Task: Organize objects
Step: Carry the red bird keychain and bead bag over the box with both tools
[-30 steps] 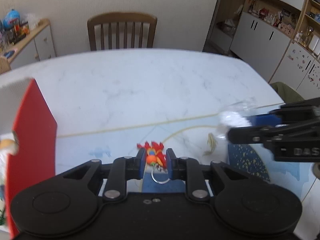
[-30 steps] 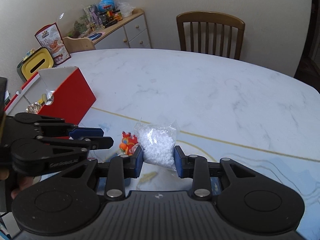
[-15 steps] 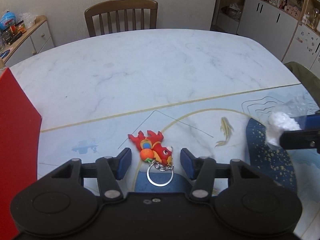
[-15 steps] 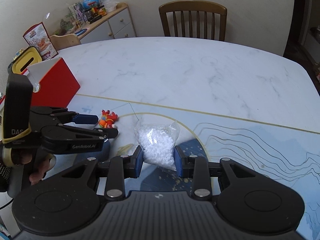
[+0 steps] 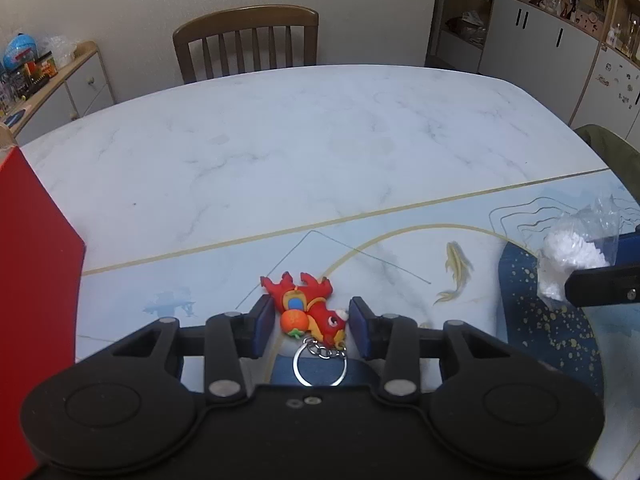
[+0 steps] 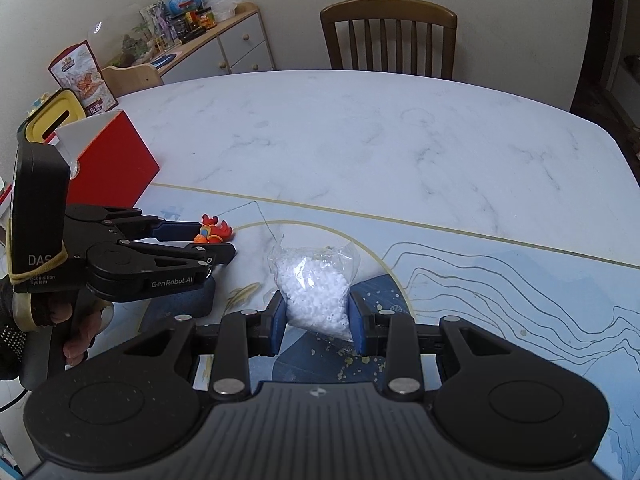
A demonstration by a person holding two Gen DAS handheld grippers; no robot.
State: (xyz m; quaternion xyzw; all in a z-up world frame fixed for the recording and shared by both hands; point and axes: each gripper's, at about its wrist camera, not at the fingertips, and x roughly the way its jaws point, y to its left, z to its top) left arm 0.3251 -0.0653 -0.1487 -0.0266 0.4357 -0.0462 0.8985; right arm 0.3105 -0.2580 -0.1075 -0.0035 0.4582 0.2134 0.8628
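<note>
left gripper (image 5: 311, 330) sits low over the mat with its jaws spread; the red dragon keychain (image 5: 308, 308) lies flat on the mat between the blue pads, a sliver of gap on each side, so nothing is pinched; the toy's body sits at 12 o'clock from the jaw gap, its key ring (image 5: 319, 366) trails back to 6 o'clock toward the gripper body; the head leans closer to the right pad, tail and fins point out past the tips; my read: either a release or a pre-grasp line-up, can't tell which from this alone.

right gripper (image 6: 318, 320) is clamped on the bag of white beads (image 6: 314, 284); both blue pads press into the lower part of the bag, its bulk and loose plastic top bulging out ahead toward 12 o'clock; held low, probably because the beads slump and a soft bag slips if gripped near the top; whether the bag bottom touches the mat i can't tell.

red box (image 6: 114, 164) stands open at 10 o'clock from the right gripper, well apart from both items, just left of the left gripper; likely the bin for sorting, a judgement only; table (image 6: 380, 140) beyond is bare marble; in the right wrist view a hand (image 6: 70, 324) grips the left gripper's handle.
</note>
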